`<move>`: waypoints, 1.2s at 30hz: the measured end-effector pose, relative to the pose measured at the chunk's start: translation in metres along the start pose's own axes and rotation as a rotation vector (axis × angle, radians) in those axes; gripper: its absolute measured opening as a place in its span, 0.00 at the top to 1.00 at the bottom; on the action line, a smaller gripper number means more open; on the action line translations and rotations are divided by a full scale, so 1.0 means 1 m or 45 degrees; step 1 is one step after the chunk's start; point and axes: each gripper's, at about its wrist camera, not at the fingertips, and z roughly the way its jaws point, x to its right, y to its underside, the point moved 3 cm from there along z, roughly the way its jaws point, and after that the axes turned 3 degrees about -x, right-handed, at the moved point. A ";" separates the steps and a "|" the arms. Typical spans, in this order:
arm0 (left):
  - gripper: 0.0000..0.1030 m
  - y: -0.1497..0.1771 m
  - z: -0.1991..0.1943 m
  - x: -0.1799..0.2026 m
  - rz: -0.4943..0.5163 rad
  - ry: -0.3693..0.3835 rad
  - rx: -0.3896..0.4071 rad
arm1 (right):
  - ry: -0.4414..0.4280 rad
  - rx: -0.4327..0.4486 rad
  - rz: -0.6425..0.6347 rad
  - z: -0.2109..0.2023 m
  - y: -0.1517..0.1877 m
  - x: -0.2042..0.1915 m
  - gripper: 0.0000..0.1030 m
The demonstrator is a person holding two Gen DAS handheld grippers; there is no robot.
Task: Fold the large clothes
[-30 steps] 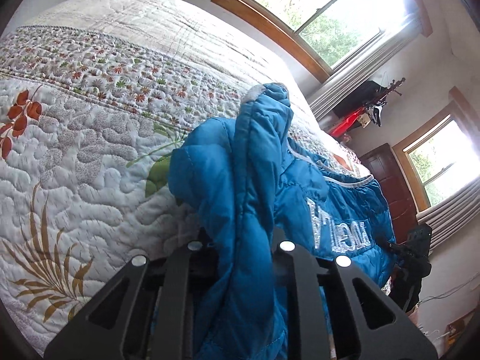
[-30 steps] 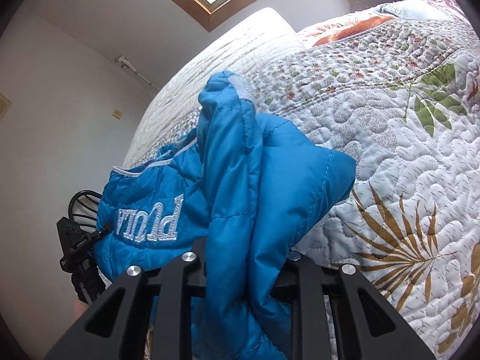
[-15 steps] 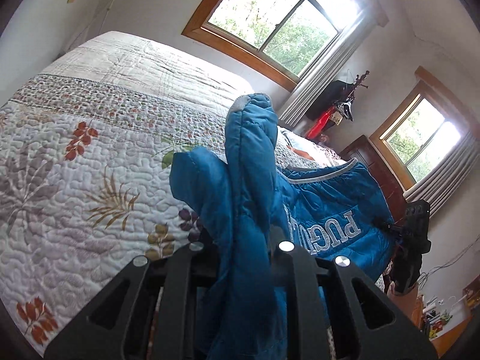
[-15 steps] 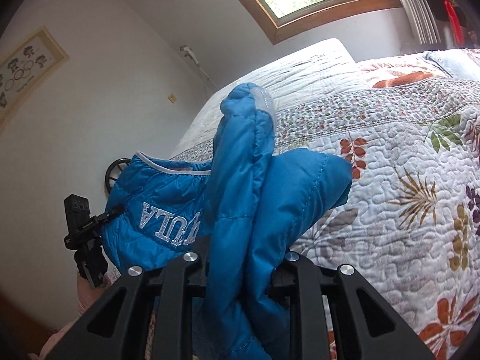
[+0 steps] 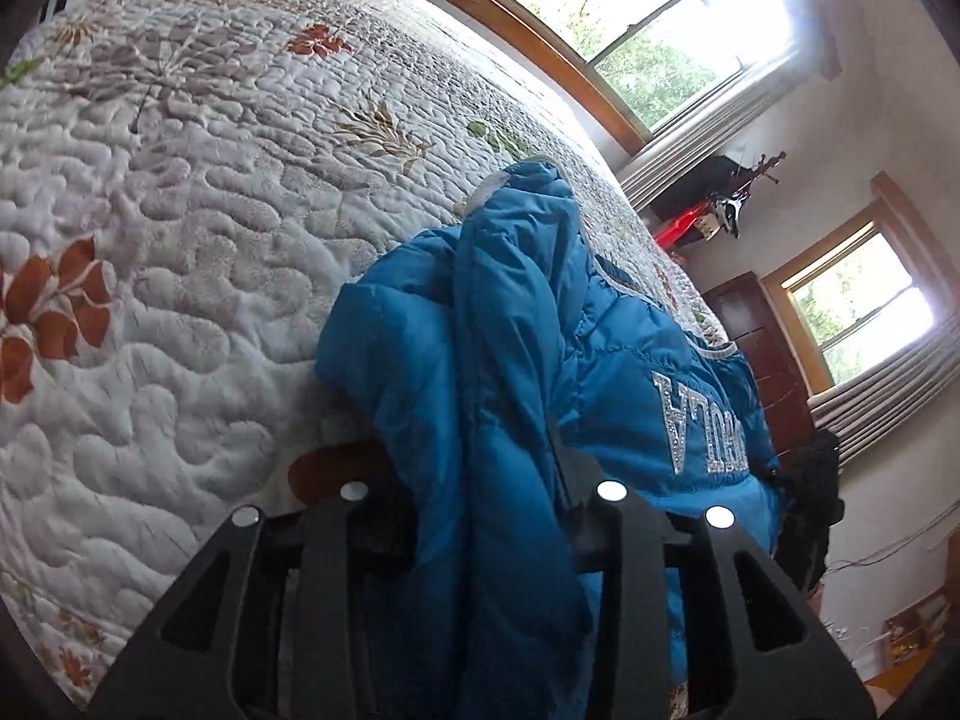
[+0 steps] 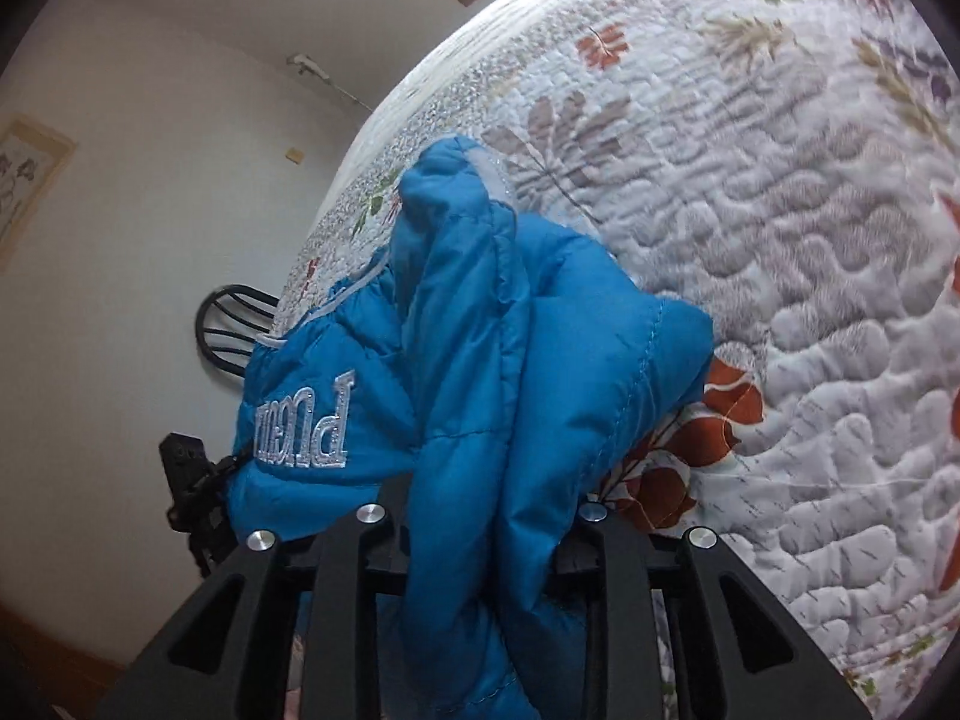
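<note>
A blue quilted puffer jacket with silver lettering hangs stretched between my two grippers just above the quilted bed. My left gripper is shut on a bunched fold of the jacket. My right gripper is shut on another bunched fold of the same jacket. Each view shows the other gripper as a black shape at the jacket's far end: the right gripper and the left gripper. The fabric hides the fingertips.
A white floral quilt covers the bed below the jacket. Two wood-framed windows and a dark wooden door lie beyond. A black chair back stands by the wall at the bed's side.
Both grippers, still holding the jacket, have dropped and tipped toward the bed; the quilt now looks much closer and fills more of each view.
</note>
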 end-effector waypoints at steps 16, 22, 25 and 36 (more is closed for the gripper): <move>0.40 -0.011 -0.045 0.017 0.024 -0.231 0.045 | 0.431 0.186 -0.132 -0.040 0.018 -0.032 0.48; 0.39 0.000 -0.079 0.062 0.126 -0.477 0.143 | 0.584 0.282 -0.348 -0.061 0.031 -0.097 0.56; 0.35 0.013 -0.078 0.095 0.195 -0.526 0.162 | 0.596 0.239 -0.456 -0.049 0.044 -0.129 0.56; 0.30 0.060 -0.028 0.172 0.449 -0.565 0.124 | 0.633 0.144 -0.585 0.007 0.078 -0.165 0.56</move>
